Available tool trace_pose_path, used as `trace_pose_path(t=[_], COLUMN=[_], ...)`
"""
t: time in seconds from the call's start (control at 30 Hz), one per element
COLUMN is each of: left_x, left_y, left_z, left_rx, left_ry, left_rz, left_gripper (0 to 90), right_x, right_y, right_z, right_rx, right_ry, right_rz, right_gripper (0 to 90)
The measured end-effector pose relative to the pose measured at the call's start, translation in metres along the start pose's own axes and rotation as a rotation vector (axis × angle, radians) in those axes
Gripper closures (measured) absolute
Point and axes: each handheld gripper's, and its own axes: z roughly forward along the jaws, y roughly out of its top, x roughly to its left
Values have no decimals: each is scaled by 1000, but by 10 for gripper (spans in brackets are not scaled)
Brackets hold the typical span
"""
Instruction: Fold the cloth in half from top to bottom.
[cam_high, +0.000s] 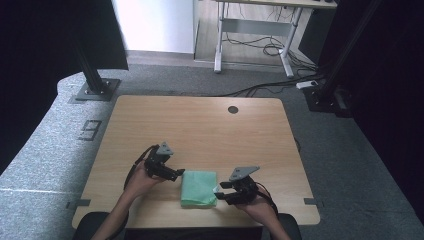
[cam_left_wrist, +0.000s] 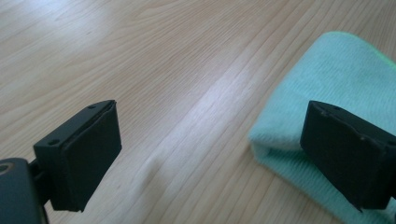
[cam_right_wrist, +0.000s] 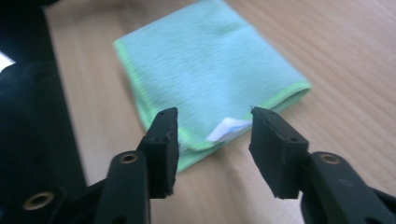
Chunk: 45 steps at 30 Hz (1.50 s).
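One folded green cloth (cam_high: 199, 188) lies on your side of the wooden table (cam_high: 200, 125), near the front edge, between your two grippers; a small white tag (cam_right_wrist: 227, 128) sticks out at its edge in the right gripper view. Your left gripper (cam_high: 176, 173) sits just beside the cloth's left edge with its jaws spread wide and holding nothing; in the left gripper view one jaw stands over bare wood and the other over the cloth's folded corner, though you cannot tell whether it touches. Your right gripper (cam_high: 220, 191) is at the cloth's right edge, jaws parted a moderate way and empty, the tag showing in the gap between them. The tabletop is pale wood grain with a round dark hole (cam_high: 232, 109) near the far edge; it stands on grey carpet (cam_high: 45, 145); black frame posts (cam_high: 90, 70) rise on base plates at either side; a second desk (cam_high: 255, 35) with loose cables (cam_high: 265, 47) stands at the back.
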Motion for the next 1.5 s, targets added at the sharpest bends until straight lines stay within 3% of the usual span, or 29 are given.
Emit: trace_pose_path(t=[0.3, 0.47, 0.6, 0.73, 0.87, 0.93, 1.03, 1.23, 1.5], left_x=[-12, -13, -11, -9, -11, -15, -23, -48, -63], left_y=[-7, -12, -14, -15, -14, -13, -15, -32, -44], left_z=[14, 25, 28, 28, 24, 18, 9, 1, -12], left_rx=[65, 98, 99, 96, 76, 52, 26, 59, 68], left_ry=[1, 11, 6, -5, 12, 15, -12, -17, 15], left_rz=[23, 19, -8, -34, -40, -39, -44, 1, 6], left_gripper=[52, 53, 51, 48, 42, 47, 49, 46, 47], right_x=[-17, -12, -4, -2, -4, -5, -4, -4, -4], right_y=[21, 14, 4, -7, -15, -16, -15, -17, -18], right_z=[34, 49, 47, 41, 39, 40, 41, 41, 40], right_rx=[-4, 50, 78, 95, 97, 91, 94, 84, 78], right_ry=[-94, -120, -138, -150, -156, -155, -166, -171, -169], right_rz=[61, 62, 32, 31, 54, 58, 51, 55, 63], right_gripper=[321, 249, 203, 195, 191, 184, 173, 161, 164])
